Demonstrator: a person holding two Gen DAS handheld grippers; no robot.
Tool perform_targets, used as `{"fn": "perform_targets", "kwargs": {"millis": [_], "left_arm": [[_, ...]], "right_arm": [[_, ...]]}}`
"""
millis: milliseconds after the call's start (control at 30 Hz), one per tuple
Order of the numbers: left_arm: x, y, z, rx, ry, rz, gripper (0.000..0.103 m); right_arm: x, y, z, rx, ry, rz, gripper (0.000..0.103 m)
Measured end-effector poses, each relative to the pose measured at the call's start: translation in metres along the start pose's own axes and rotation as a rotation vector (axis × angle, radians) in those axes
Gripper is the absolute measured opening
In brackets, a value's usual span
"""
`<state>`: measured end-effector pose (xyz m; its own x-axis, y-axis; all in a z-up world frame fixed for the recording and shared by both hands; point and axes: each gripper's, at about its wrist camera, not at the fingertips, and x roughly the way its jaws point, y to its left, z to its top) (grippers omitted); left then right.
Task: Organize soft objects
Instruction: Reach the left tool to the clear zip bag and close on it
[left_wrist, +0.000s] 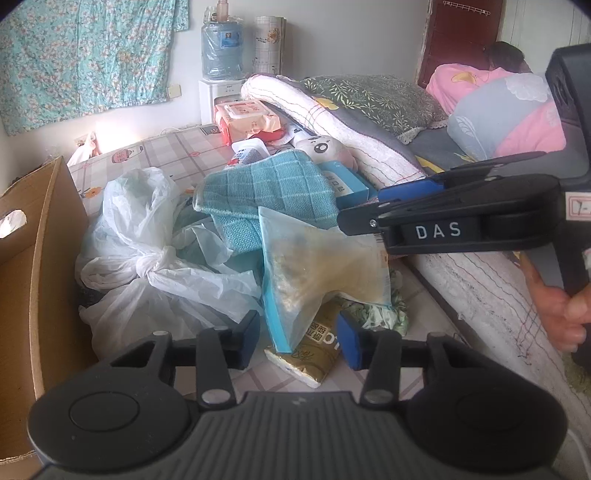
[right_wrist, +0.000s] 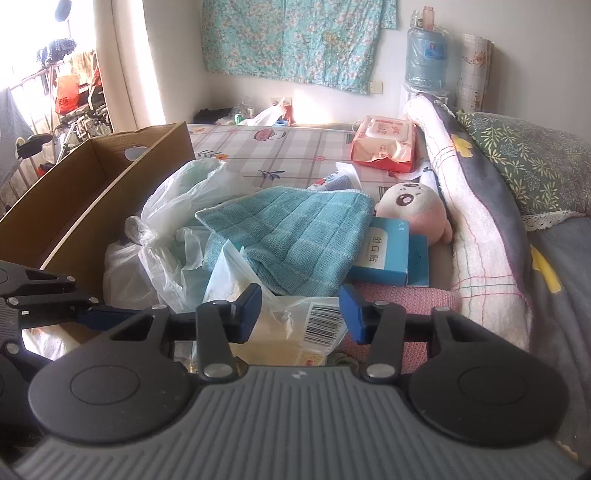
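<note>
Teal checked towel (right_wrist: 295, 236), pink-and-white plush toy (right_wrist: 417, 210), brown cardboard box (right_wrist: 92, 206).

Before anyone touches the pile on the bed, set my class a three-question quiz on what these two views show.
1. True or false: the teal towel lies inside the cardboard box.
2. What sits between the fingers of the right hand-held gripper? A) a sock B) a clear pouch with a barcode C) a shoe
3. What colour is the small box next to the plush toy?

Key: 1 false, it lies on the pile beside the box; 2 B; 3 blue.
</note>
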<state>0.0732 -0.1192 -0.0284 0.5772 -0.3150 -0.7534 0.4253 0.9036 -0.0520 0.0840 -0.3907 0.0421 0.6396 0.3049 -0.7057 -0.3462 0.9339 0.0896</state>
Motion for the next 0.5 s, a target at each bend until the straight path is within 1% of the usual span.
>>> {"fn": "perform_targets", "kwargs": {"millis": [33, 67, 133, 233, 300, 333, 400, 467, 500], "left_arm": [[0.003, -0.001, 0.0, 0.005, 0.011, -0.003, 0.038], [0.006, -0.002, -0.001, 0.008, 0.019, -0.005, 0.037], [0.013, -0.006, -0.001, 0.018, 0.038, -0.022, 0.031], [0.022, -0.01, 0.0, 0.021, 0.063, -0.05, 0.029], [0.026, -0.011, 0.001, 0.018, 0.073, -0.061, 0.028], [0.027, -0.011, 0.001, 0.018, 0.074, -0.065, 0.028], [0.029, -0.012, 0.001, 0.014, 0.077, -0.066, 0.028], [0.031, -0.012, 0.002, 0.005, 0.081, -0.069, 0.028], [0.033, -0.012, 0.002, 0.002, 0.084, -0.071, 0.028]], "right_arm": [[0.003, 0.004, -0.002, -0.028, 0.005, 0.012, 0.045], [0.007, 0.006, -0.005, -0.057, 0.013, 0.01, 0.045], [0.018, 0.008, -0.011, -0.101, 0.026, -0.007, 0.045], [0.03, 0.007, -0.015, -0.131, 0.043, -0.017, 0.045], [0.033, 0.009, -0.012, -0.152, 0.057, -0.02, 0.045], [0.032, 0.009, -0.009, -0.157, 0.062, -0.008, 0.045], [0.025, 0.004, 0.0, -0.146, 0.054, 0.044, 0.046], [0.021, -0.002, 0.012, -0.145, 0.055, 0.099, 0.051], [0.021, -0.003, 0.017, -0.147, 0.06, 0.111, 0.058]]}}
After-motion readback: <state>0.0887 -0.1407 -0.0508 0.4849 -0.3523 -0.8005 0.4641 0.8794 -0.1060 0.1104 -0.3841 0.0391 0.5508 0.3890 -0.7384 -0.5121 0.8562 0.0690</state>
